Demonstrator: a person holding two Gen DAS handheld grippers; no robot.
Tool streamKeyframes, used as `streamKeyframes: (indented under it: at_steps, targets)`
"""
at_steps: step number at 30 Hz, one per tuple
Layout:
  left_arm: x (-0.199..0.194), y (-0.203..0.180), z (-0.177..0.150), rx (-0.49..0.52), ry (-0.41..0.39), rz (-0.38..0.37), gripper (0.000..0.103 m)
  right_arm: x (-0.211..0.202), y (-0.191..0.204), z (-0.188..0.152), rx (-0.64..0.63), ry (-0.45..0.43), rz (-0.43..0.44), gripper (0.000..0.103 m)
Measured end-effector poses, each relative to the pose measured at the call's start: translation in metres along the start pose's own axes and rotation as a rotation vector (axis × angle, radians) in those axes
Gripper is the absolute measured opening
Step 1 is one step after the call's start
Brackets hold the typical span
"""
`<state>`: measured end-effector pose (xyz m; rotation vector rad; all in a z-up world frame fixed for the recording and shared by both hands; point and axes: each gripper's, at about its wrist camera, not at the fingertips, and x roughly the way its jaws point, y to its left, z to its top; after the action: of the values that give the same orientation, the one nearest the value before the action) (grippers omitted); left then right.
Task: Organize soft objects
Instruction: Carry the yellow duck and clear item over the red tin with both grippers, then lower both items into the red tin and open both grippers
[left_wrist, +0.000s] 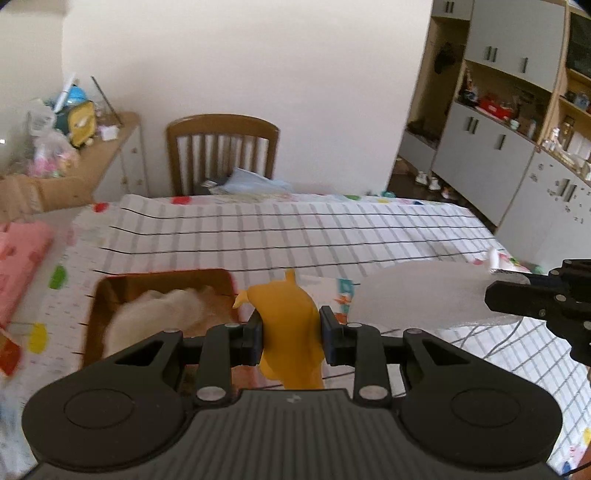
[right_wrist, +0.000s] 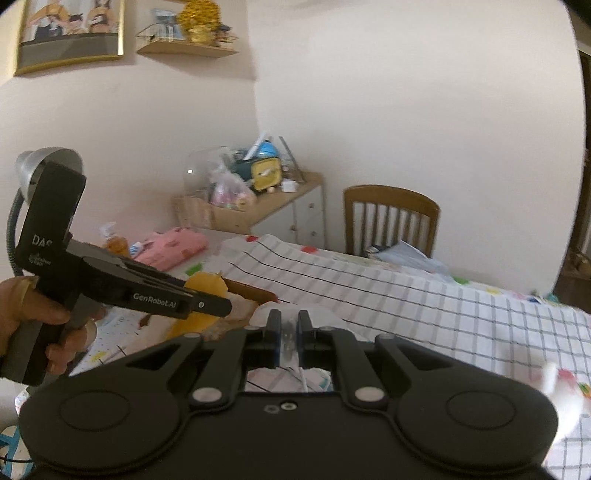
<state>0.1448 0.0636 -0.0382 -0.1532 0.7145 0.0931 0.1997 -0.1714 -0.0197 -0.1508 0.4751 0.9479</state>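
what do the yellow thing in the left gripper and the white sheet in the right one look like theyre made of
The yellow squashy toy looks like soft rubber or silicone: smooth matte skin that bulges between the left gripper pads. The white translucent sheet, clamped by the right gripper, looks like thin foam wrap or plastic film: frosted, and it holds a flat shape in the air. Neither is certain.

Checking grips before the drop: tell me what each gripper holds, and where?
Left gripper pinches the yellow toy mid-body; right gripper clamps the white sheet at its edge.
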Motion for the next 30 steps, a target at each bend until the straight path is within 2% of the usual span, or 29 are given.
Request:
streamKeyframes:
  at_steps: [9, 15, 23, 30]
  targets:
    - [-0.007, 0.052, 0.009, 0.002, -0.008, 0.082, 0.029, 0.044, 0.042, 0.017, -0.05, 0.019, 0.064, 0.008]
    - [0.003, 0.085, 0.012, 0.005, 0.019, 0.127, 0.029, 0.081, 0.066, 0.019, -0.088, 0.048, 0.049, 0.008]
    - [0.038, 0.12, 0.008, 0.014, 0.086, 0.129, 0.029, 0.138, 0.087, 0.016, -0.12, 0.103, 0.007, 0.008]
    - [0.071, 0.131, -0.001, 0.026, 0.134, 0.119, 0.029, 0.179, 0.098, 0.006, -0.119, 0.169, -0.02, 0.009]
